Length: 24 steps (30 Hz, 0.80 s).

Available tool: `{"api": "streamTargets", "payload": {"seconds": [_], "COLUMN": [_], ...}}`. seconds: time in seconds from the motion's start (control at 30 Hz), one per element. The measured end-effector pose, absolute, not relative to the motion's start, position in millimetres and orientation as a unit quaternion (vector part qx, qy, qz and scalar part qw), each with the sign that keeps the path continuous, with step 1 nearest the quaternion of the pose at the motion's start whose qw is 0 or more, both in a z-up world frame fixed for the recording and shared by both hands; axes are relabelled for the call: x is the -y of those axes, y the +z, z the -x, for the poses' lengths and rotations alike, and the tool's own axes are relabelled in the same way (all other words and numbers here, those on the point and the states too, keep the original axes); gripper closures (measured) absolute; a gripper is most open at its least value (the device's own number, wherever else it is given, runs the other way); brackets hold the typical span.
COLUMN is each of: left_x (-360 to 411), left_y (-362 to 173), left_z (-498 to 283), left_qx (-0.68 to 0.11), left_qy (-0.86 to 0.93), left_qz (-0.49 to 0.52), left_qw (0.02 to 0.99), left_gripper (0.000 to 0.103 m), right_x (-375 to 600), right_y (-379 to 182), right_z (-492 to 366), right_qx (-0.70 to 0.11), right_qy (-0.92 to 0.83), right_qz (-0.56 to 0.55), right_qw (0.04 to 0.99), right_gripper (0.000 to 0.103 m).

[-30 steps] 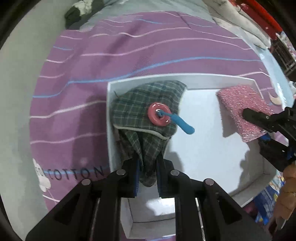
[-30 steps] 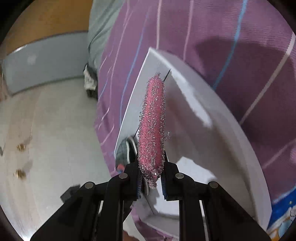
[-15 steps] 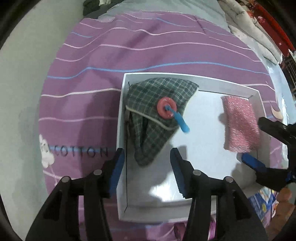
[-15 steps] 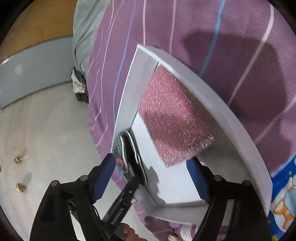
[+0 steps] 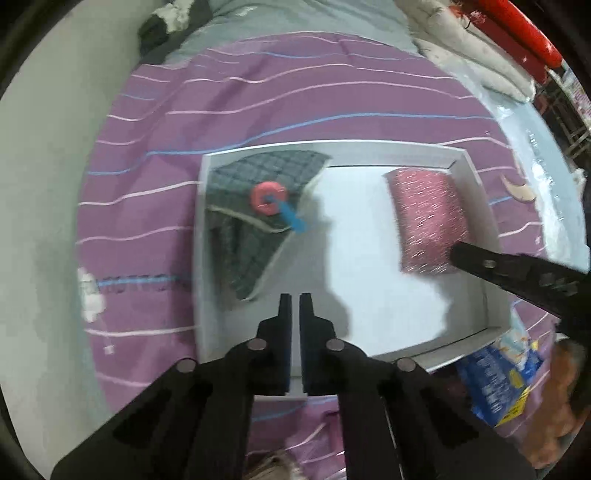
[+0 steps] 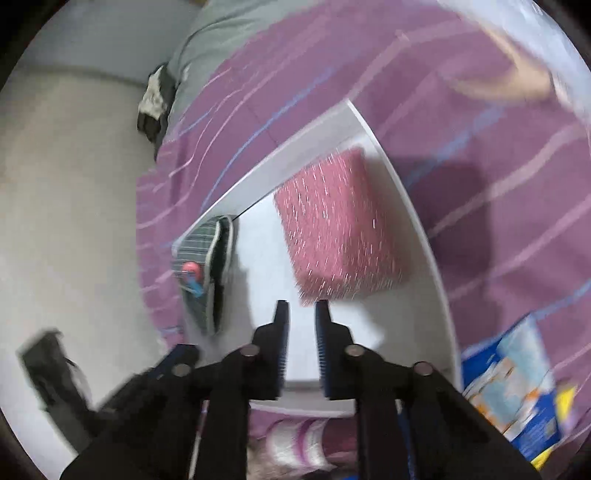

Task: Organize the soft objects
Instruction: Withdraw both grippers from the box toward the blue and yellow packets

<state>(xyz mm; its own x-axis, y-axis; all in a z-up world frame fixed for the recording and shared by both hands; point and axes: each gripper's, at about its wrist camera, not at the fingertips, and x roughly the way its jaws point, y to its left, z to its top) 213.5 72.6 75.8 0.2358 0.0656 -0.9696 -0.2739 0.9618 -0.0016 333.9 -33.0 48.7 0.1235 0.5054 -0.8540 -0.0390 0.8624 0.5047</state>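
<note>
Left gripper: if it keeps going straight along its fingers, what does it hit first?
Probably the bare white floor of the tray, just right of the plaid cloth; the left gripper is shut and empty. Depth is unclear.

Purple striped bedspread (image 5: 258, 92), pale grey floor (image 6: 66, 206), red bar (image 5: 517, 33)

Green plaid cloth (image 5: 255, 206) and pink sparkly sponge (image 5: 428, 218) lie apart in white tray (image 5: 476, 177).
</note>
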Motion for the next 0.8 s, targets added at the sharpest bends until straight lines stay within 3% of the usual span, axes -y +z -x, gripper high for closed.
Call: {"api": "streamTargets", "payload": {"seconds": [0.13, 0.37, 0.5, 0.63, 0.7, 0.8], "left_x": [-73.2, -87.7, -89.9, -64.0, -54.1, -46.3], "left_y": [69.5, 34.6, 38.2, 72.3, 89.6, 104.9], "left_z": [-230.7, -266.6, -259.1, -225.8, -204.7, -180.2], "left_qx": [-0.586, -0.59, -0.57, -0.52, -0.497, -0.48], "left_qy": [0.09, 0.132, 0.138, 0.136, 0.133, 0.13], "left_qz": [0.109, 0.104, 0.114, 0.061, 0.063, 0.082], "left_qw": [0.798, 0.79, 0.802, 0.841, 0.855, 0.864], "left_gripper": [0.099, 0.099, 0.099, 0.099, 0.097, 0.078], "right_x": [7.1, 12.8, 28.2, 40.0, 48.8, 56.0], "right_y": [38.5, 31.0, 28.6, 44.1, 56.7, 77.9], "right_z": [-349.0, -355.7, -361.1, -352.6, -339.7, -318.2], "right_qx": [-0.61, -0.582, -0.587, -0.567, -0.554, -0.533], "right_qy": [0.177, 0.151, 0.16, 0.192, 0.222, 0.267], "right_qz": [-0.072, -0.011, -0.047, -0.068, -0.089, -0.098], "right_qw": [0.769, 0.799, 0.792, 0.798, 0.797, 0.797], "right_gripper": [0.096, 0.1, 0.101, 0.099, 0.099, 0.099]}}
